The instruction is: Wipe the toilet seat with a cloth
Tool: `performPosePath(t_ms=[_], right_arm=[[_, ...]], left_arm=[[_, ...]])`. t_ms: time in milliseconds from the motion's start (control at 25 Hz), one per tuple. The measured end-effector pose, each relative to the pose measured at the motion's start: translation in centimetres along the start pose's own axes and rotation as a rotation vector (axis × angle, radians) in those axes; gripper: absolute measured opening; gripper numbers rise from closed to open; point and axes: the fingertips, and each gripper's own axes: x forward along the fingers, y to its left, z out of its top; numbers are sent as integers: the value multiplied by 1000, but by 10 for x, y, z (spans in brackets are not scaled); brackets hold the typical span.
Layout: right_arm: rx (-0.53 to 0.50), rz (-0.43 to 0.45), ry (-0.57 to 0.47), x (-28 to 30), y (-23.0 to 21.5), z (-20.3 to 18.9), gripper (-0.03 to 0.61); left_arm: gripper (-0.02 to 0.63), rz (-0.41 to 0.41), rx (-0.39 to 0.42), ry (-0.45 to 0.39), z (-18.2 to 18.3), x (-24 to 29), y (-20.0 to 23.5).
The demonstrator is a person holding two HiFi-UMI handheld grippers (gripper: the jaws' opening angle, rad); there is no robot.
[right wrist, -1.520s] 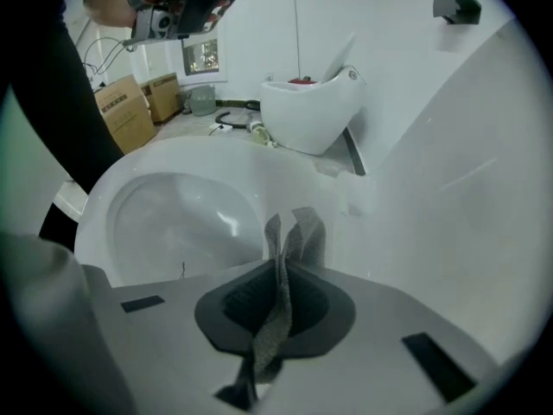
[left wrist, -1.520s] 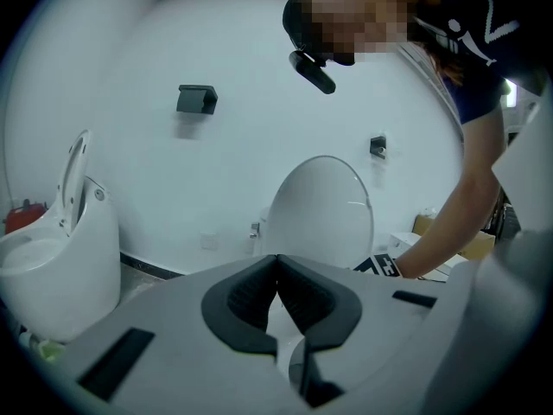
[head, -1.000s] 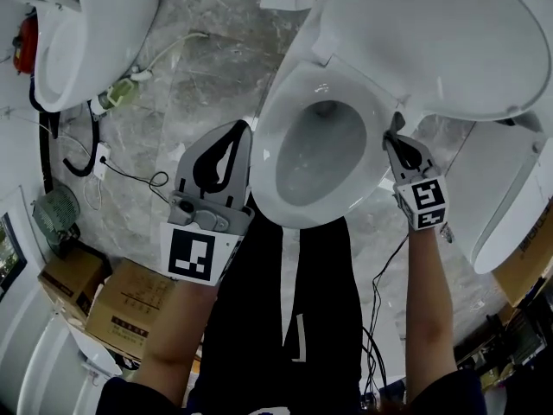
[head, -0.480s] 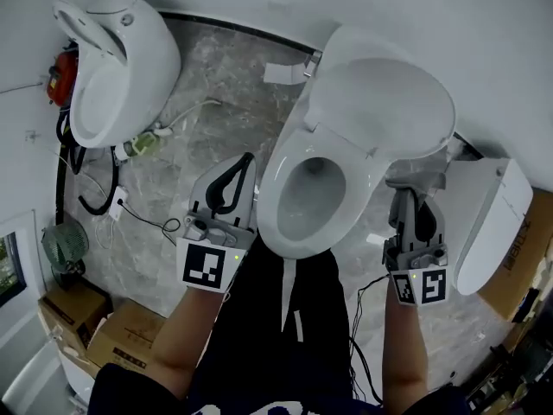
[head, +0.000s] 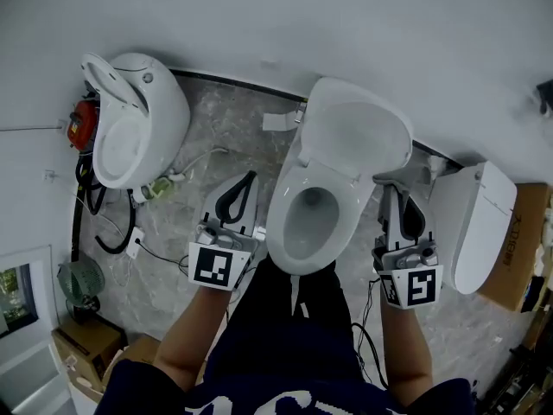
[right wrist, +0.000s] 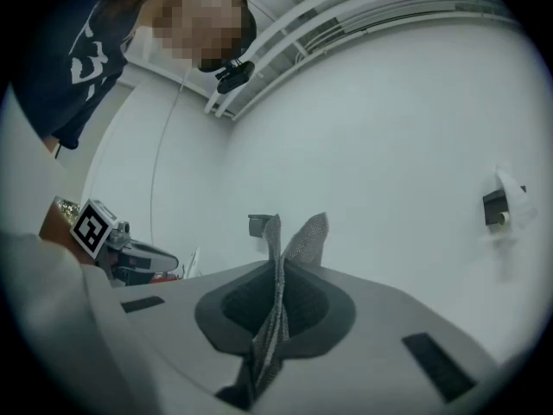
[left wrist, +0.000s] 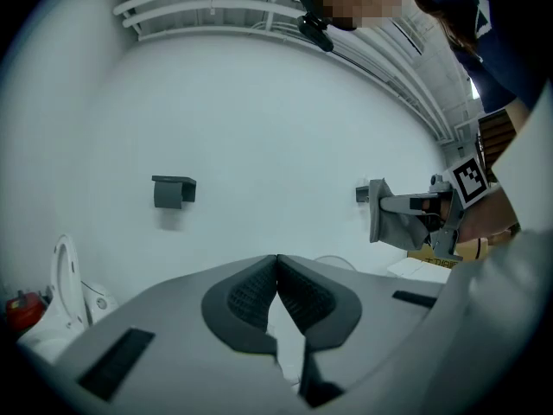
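Your right claw (right wrist: 278,275) pinched the cloth (right wrist: 309,232); left claw (left wrist: 276,271) pressed together, empty. Both hung clear of the toilet seat (head: 276,219). Likely next: bring the cloth down onto it.

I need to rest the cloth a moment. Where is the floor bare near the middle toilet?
Bare marble floor lies between the left toilet and the middle toilet, by the wall. Lower left, cables and boxes crowd it.
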Motion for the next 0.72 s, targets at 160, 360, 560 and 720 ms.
performPosePath(t_ms=[160, 360, 560, 720], right_arm=[[30, -26, -43, -11, -2, 30, 21], [25, -48, -52, -10, -6, 78, 21], [13, -40, -60, -17, -5, 86, 23], [-8, -32, -63, -17, 10, 100, 21]], left_arm=[[18, -26, 3, -10, 17, -12, -16], [18, -61, 19, 22, 48, -15, -12], [18, -70, 24, -8, 61, -12, -17], [18, -67, 28, -50, 80, -21, -13]])
